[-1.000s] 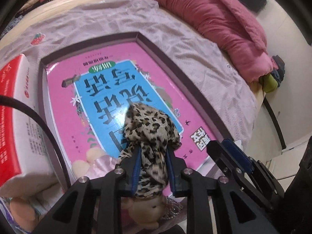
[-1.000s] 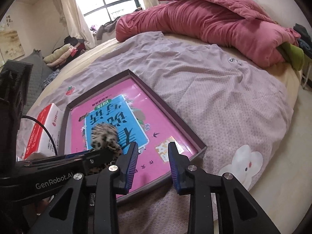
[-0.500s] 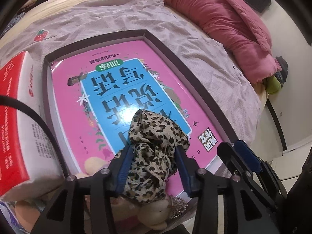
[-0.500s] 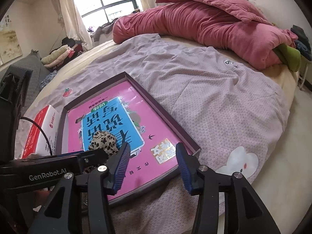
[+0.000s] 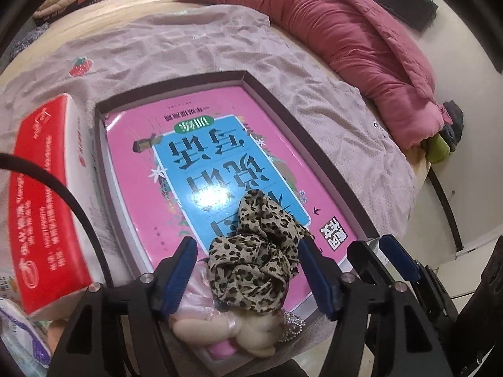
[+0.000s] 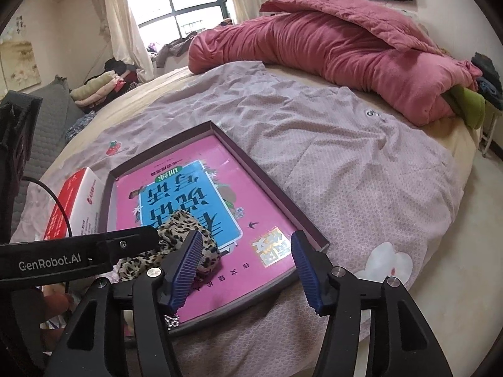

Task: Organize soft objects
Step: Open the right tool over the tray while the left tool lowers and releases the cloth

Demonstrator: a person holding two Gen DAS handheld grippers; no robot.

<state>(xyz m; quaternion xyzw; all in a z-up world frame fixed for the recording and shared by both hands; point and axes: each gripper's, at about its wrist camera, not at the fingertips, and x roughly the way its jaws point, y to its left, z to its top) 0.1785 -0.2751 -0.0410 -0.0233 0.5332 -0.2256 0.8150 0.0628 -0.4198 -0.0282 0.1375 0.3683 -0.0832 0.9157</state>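
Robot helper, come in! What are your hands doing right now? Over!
Left tool opening, leopard-print cloth loose between its fingers, lying on pink book. Right tool opening, empty. Nothing blocking.

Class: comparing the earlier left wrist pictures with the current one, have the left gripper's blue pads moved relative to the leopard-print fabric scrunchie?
Yes. The left gripper is opening: its pads have spread off the leopard-print fabric scrunchie.

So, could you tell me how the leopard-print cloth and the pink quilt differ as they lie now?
The leopard-print cloth is small, spotted tan and black; the pink quilt is large and plain. The cloth sits crumpled in the shallow box, on the pink book, between the opening jaws of the left gripper; the quilt is heaped along the bed's far edge. Both are soft and rumpled.
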